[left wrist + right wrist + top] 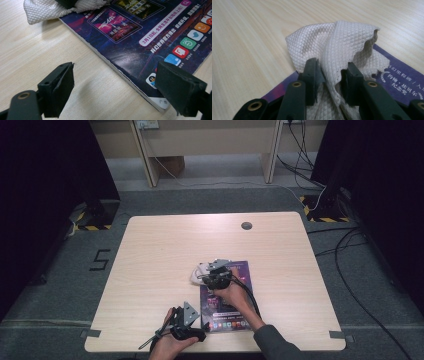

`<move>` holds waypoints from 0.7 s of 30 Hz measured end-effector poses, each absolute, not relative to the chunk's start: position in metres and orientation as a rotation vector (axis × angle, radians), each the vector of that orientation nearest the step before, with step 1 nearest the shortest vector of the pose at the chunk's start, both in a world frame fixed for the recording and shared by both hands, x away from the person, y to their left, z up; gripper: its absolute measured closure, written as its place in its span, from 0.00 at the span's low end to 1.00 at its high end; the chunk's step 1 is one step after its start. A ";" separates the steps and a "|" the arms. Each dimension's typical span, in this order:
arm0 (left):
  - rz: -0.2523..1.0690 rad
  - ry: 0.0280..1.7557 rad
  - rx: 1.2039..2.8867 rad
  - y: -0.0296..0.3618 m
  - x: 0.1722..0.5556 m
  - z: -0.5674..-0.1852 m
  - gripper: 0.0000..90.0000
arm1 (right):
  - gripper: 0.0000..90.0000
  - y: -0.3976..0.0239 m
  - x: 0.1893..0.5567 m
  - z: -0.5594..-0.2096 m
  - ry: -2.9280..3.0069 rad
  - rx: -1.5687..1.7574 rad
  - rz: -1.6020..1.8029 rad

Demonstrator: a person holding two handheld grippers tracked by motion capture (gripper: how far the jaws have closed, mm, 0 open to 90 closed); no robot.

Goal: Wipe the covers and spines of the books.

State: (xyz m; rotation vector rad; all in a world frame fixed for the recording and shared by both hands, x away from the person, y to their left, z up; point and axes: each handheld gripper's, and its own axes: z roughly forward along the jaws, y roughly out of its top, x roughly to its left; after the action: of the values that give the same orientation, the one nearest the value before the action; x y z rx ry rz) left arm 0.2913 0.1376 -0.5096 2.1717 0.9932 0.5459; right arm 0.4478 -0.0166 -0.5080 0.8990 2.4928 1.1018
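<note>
Two hand-held grippers work over a magazine on a wooden table.

At left, near the table's front edge, the left gripper (186, 322) has its jaws spread, one over the magazine's (140, 47) corner. To its right, the right gripper (331, 75) pinches a bunched white cloth (337, 45) resting on the magazine's far left corner and spilling onto the table (160, 250).

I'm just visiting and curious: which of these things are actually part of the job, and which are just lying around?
In use:
- white cloth, pinched by the right hand-held gripper
- magazine under the cloth
- left hand-held gripper, open at the magazine's near corner

Just lying about:
- cables on the floor
- taped number 5 on the floor
</note>
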 end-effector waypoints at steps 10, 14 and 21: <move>0.567 0.975 2.192 0.137 0.290 -0.508 0.16 | 0.76 -0.020 0.433 -0.508 2.521 0.847 1.120; 0.555 1.005 2.180 0.144 0.290 -0.505 0.17 | 0.76 -0.024 0.425 -0.509 2.534 0.817 1.133; 0.547 1.066 2.111 0.157 0.286 -0.498 0.18 | 0.76 -0.030 0.409 -0.509 2.555 0.778 1.139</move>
State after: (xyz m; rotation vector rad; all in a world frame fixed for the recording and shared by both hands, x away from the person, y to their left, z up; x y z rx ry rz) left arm 0.2861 0.1571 -0.4985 2.1105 1.0663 0.5474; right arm 0.4087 -0.0304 -0.5091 0.7782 2.5551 1.1386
